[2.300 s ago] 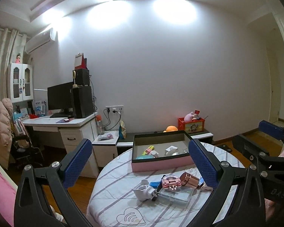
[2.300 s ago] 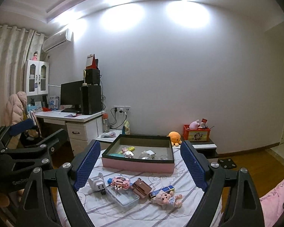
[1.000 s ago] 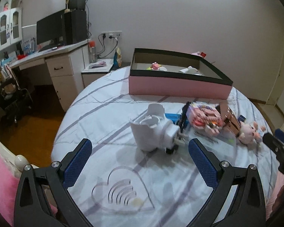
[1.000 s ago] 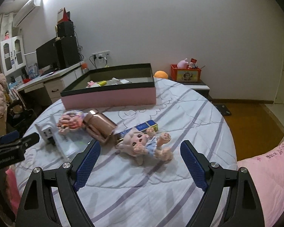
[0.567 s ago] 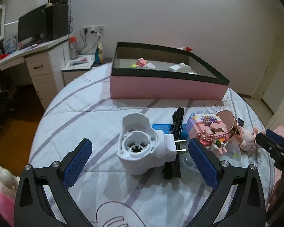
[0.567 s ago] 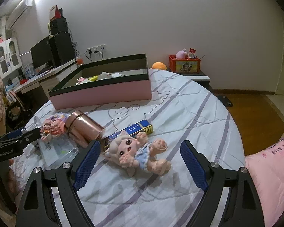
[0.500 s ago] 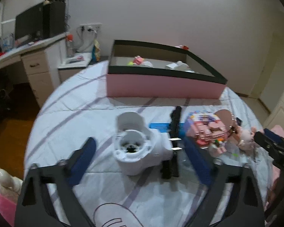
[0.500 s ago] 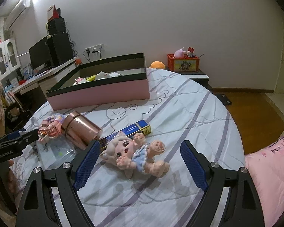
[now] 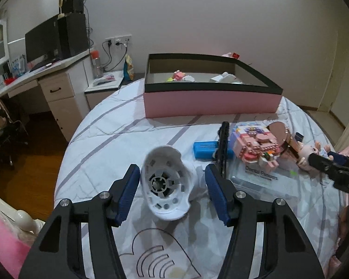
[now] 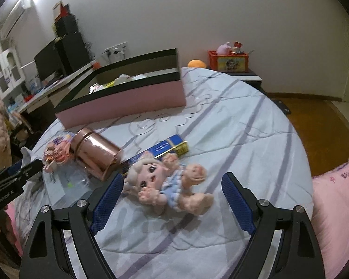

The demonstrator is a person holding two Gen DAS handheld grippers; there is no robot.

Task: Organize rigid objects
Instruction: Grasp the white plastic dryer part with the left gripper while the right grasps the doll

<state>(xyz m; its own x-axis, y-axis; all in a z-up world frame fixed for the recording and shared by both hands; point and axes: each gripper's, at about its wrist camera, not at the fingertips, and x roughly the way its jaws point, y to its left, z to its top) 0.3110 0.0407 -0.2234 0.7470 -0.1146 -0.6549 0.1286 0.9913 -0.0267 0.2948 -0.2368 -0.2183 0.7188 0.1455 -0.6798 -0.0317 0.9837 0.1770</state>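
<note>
My left gripper (image 9: 173,190) has its blue pads on either side of a white plastic plug-in device (image 9: 167,183) on the round table; the pads sit close to it with narrow gaps, so I cannot tell if they grip it. My right gripper (image 10: 172,197) is open, and its fingers straddle a small doll in a blue dress (image 10: 167,183) without touching it. The pink box with a black rim (image 9: 211,97) stands at the back and holds a few small items. It also shows in the right wrist view (image 10: 128,102).
A pink brick model (image 9: 256,144), a rose-gold cylinder (image 10: 95,153), a clear plastic case (image 9: 263,181), a black comb (image 9: 222,146) and a blue flat box (image 10: 165,147) lie mid-table. A desk (image 9: 41,79) stands left. The table edge drops to a wooden floor (image 10: 318,130).
Both grippers came down to the table. My left fingers closed in from wide open to flank the white device. My right gripper moved nearer the doll and stayed open.
</note>
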